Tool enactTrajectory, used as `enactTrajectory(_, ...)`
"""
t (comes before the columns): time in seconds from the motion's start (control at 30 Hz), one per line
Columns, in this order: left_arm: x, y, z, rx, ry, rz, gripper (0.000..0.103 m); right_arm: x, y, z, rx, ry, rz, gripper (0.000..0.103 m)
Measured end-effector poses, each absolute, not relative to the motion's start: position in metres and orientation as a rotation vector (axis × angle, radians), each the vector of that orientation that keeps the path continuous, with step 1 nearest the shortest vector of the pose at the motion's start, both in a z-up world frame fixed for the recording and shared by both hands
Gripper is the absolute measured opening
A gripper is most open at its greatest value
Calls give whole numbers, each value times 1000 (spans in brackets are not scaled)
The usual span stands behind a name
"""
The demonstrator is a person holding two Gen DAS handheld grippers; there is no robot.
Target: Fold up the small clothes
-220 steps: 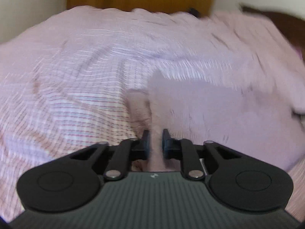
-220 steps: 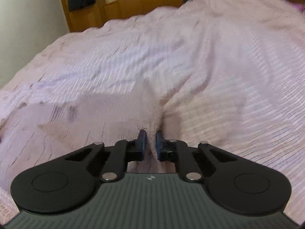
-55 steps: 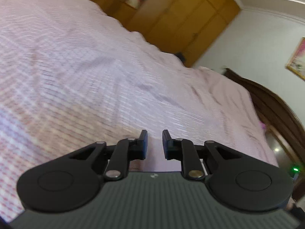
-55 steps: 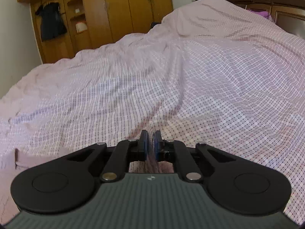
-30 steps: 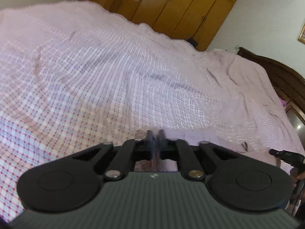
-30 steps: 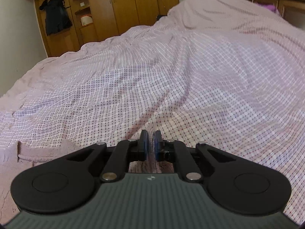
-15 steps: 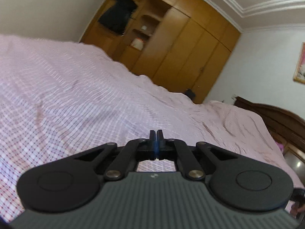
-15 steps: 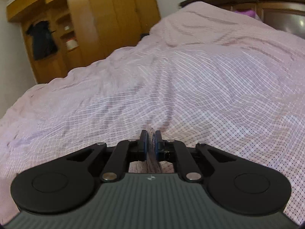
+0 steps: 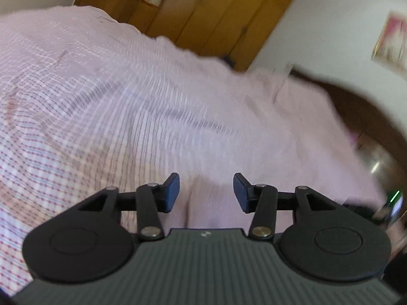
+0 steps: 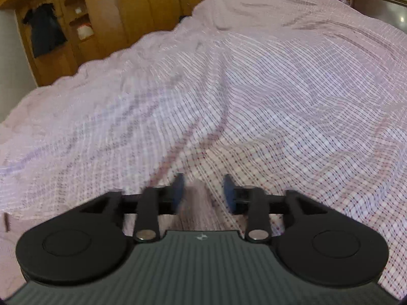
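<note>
both grippers are hanging low over the bed now, and both sets of jaws are standing wide apart. the left gripper is showing a clear gap between its two dark pads, nothing pinched in there, and under that gap a plain pink garment is lying on the checked bedsheet. the left view is smearing badly, so the edges of that cloth are hard to trace, but a soft crease is running down it between the fingers.

over on the right gripper, the pads are spread as well, and a raised fold of the same pink garment is sitting up between them, closer to the left pad; whether it is touching that pad i cannot tell through the blur. more of the pink cloth is showing at the lower left edge of the right view, flat on the sheet.

the bedsheet is rippling away in wrinkles toward the far side, where a wooden wardrobe is standing, a dark piece of clothing hanging in its open section. in the left view a dark wooden headboard is curving along the right side, with a framed picture on the wall above it
</note>
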State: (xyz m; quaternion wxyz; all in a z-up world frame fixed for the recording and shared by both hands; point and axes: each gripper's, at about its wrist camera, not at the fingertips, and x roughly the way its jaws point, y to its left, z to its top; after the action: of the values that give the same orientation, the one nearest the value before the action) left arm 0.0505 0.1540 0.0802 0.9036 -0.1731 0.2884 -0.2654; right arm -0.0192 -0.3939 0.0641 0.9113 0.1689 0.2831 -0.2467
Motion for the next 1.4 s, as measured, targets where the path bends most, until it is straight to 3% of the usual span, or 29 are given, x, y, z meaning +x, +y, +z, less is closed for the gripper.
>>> enactTrajectory(0.13,57,132,64,-233,677,-539,44,-17,-392,61,331,607,-496,54)
enactTrajectory(0.2,56,133,65,-237,639,-529,8,-17,-393,60,339,619,-487,54)
enactTrajectory(0.23,54,134,65,-249,626,-515,9,-19,-396,59,364,623,-490,42)
enactTrajectory(0.3,49,141,67,-283,542,-478,9,-27,-404,59,470,605,-466,10)
enactTrajectory(0.47,41,157,89,-351,385,-382,8,-42,-415,69,642,504,-424,7)
enactTrajectory(1.07,54,173,66,-415,435,-288,11,-22,-395,81,583,397,-433,8)
enactTrajectory(1.1,56,168,64,-373,469,-284,11,-24,-396,75,574,394,-447,10)
enactTrajectory(1.13,57,163,60,-326,519,-260,14,-27,-397,68,580,416,-482,26)
enactTrajectory(1.17,55,163,60,-301,548,-219,24,-29,-398,63,601,458,-534,39)
enactTrajectory(1.2,48,166,62,-299,535,-182,29,-33,-398,61,628,511,-590,67)
enactTrajectory(1.23,34,174,68,-310,481,-131,37,-39,-395,63,643,527,-612,77)
enactTrajectory(1.33,-16,199,94,-390,323,-4,64,-57,-360,91,549,471,-542,88)
enactTrajectory(1.4,-59,224,106,-564,269,-108,73,-70,-310,117,378,452,-404,95)
